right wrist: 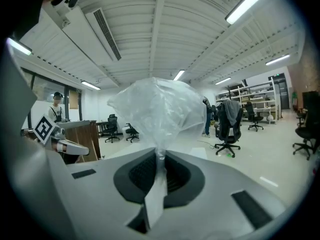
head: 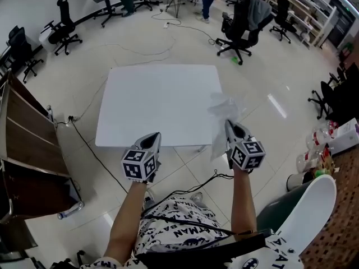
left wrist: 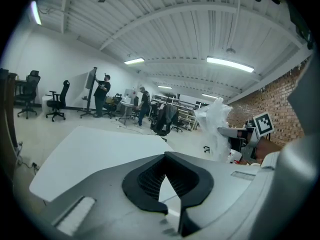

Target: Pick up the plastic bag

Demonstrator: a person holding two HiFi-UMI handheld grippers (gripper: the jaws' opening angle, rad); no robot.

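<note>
1. Head view: the crumpled clear plastic bag (head: 223, 110) hangs from the right gripper (head: 229, 124) over the right front corner of the white rectangular tabletop (head: 160, 102). The left gripper (head: 155, 137) sits near the front edge with nothing in it. The only readable writing is "ATMAN", repeated on the person's printed shirt (head: 179, 228). The marker cubes only have black-and-white squares.
2. Left gripper view: the jaws are closed together and empty. The bag shows off to the right, apparently held up clear of the tabletop.
3. Right gripper view: the jaws are clenched on a twisted neck of film, and the rest of the bag balloons out above. I don't see any print on it.
4. Handling guess: it's super light, floppy and slick, and the thin film could tear or slide out. Pinching a bunched-up fold like this one seems like the best way to hold it.
</note>
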